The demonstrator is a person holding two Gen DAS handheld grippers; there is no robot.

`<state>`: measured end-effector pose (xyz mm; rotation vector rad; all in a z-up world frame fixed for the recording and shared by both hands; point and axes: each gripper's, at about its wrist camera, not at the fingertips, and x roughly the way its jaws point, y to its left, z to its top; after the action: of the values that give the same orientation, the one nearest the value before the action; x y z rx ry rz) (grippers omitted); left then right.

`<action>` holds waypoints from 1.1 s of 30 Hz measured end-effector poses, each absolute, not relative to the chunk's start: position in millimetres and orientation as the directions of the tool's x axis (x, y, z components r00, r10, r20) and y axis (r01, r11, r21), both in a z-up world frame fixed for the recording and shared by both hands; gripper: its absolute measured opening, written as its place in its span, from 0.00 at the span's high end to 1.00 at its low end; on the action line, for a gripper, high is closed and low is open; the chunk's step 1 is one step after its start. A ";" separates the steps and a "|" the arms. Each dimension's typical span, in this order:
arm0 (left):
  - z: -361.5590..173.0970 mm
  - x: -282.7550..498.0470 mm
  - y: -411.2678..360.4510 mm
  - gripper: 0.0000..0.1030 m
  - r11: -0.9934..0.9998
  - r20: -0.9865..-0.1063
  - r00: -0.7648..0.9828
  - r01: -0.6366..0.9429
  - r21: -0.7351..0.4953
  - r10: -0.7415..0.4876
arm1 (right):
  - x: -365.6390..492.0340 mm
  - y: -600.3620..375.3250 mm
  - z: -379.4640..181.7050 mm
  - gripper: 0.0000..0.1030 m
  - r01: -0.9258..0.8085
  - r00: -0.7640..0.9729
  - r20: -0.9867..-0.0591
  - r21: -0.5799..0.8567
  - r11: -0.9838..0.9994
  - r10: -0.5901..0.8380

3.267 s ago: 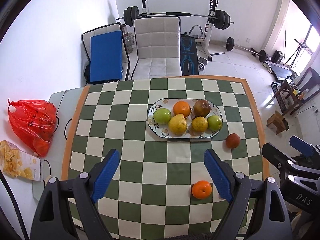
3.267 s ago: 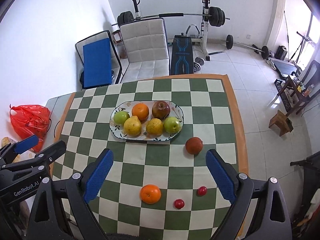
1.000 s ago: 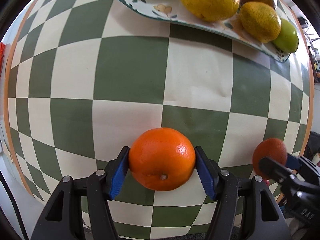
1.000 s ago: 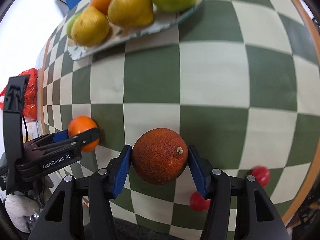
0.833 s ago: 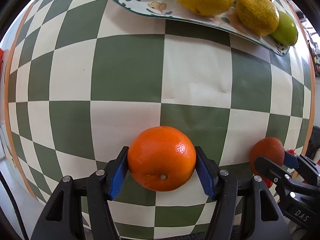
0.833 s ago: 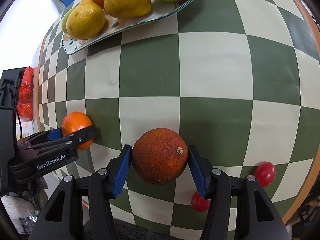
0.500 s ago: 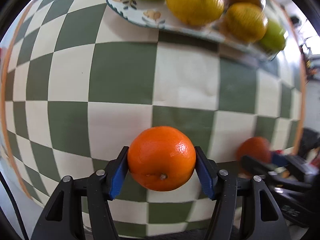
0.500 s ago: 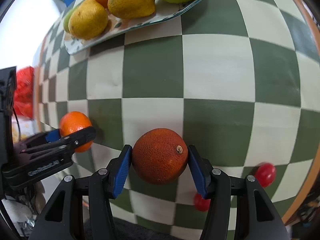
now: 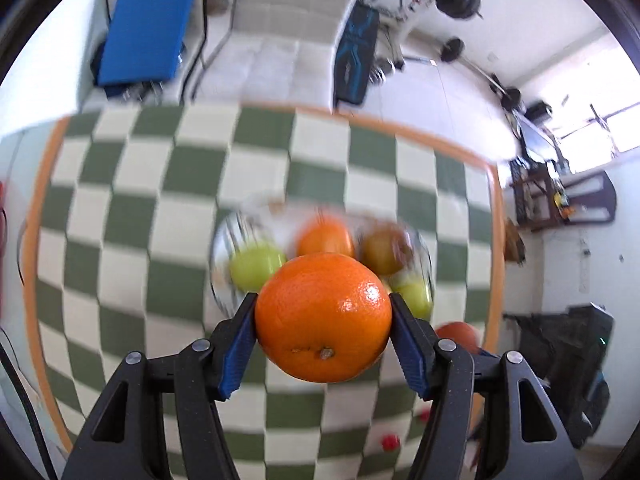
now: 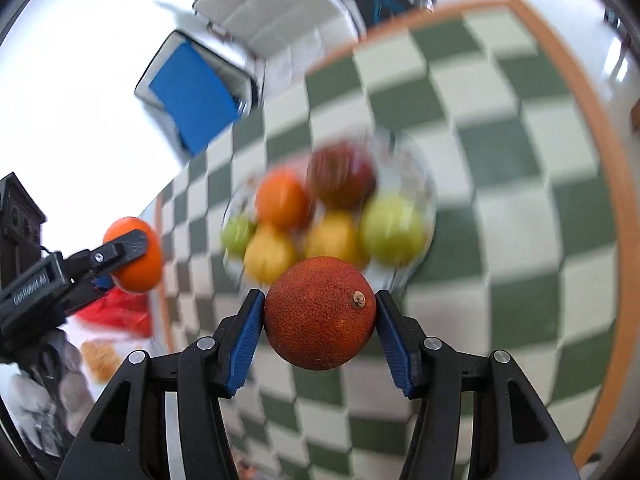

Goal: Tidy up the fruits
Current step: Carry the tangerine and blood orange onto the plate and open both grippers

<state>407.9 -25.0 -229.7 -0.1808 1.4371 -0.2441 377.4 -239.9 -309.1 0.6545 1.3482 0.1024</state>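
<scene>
Both tongs loaded, each gripping a fruit above the checkered worktop point(image 9: 132, 200)!

Left tongs point(image 9: 323, 322) clamp the bright orange point(image 9: 323, 316) between blue pads; right tongs point(image 10: 320, 316) pinch the dark reddish orange point(image 10: 320, 312), stem scar facing up. Both fruits hang clear of the cloth, near the blurred plate point(image 10: 424, 184) of green, yellow and orange fruit. Small red fruits point(image 9: 390, 442) lie on the cloth below.

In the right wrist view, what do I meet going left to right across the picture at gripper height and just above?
Left gripper holding the bright orange → dark reddish orange in the right gripper → checkered tablecloth → its orange border.
</scene>
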 end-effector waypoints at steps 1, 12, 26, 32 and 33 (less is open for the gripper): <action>-231.1 421.3 -26.3 0.41 0.967 -0.960 0.124 0.062 -0.246 -0.252 | 385.5 -242.5 -306.4 0.43 0.290 0.251 -0.881 0.464 0.837 0.402; -312.7 493.6 -37.0 0.41 0.991 -0.997 -0.002 0.111 -0.079 -0.080 | 457.5 -274.9 -358.9 0.43 0.297 0.131 -0.972 0.228 0.927 0.197; -370.8 485.8 -34.9 0.40 0.989 -0.990 -0.137 0.139 -0.055 -0.036 | 458.5 -255.0 -379.1 0.43 0.252 0.100 -0.966 0.255 0.934 0.237; -368.0 485.4 -34.8 0.26 0.991 -0.989 -0.143 0.129 -0.045 -0.027 | 458.6 -258.5 -383.4 0.35 0.261 0.069 -0.969 0.248 0.933 0.238; -367.0 486.9 -34.6 0.17 0.991 -0.990 -0.140 0.127 -0.044 -0.026 | 457.7 -259.2 -384.3 0.30 0.264 0.064 -0.970 0.242 0.934 0.233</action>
<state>486.9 -34.6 -367.0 0.0762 1.7065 -0.1322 457.7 -259.2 -384.3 0.4037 1.5202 -0.0240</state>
